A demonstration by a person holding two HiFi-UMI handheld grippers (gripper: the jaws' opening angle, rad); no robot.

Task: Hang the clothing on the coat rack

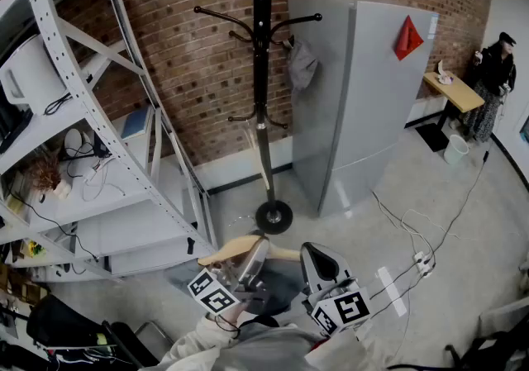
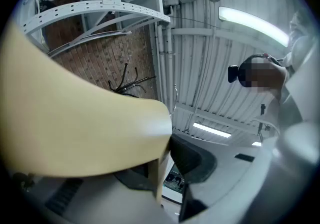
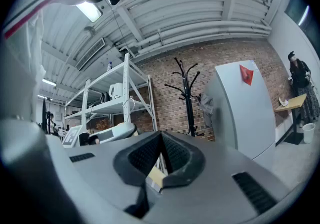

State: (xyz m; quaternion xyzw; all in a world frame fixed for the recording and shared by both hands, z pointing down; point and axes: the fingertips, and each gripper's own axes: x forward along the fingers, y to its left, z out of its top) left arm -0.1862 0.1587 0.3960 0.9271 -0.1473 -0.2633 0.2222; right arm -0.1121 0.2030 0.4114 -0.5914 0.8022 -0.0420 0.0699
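So, claws?
— Left claw [image 2: 167, 168] and right claw [image 3: 161, 160] each clamped the hanger [image 1: 227, 251]; clothing [image 1: 277, 291] hung low, coat rack [image 1: 261, 72] stood well apart.
— Tip?
— Level carry was probably needed, toward a free prong.

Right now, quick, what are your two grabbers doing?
Left gripper: closed on the wooden hanger.
Right gripper: closed on the wooden hanger too.

The coat rack [image 1: 261, 88] loses its crown to the head view's top edge. In the left gripper view the wooden hanger [image 2: 75, 118] looms huge and blurred, covering one finger of the left gripper [image 2: 165, 160]. The grey garment [image 1: 279, 288] lies mostly buried under that and the right gripper [image 1: 318, 266].
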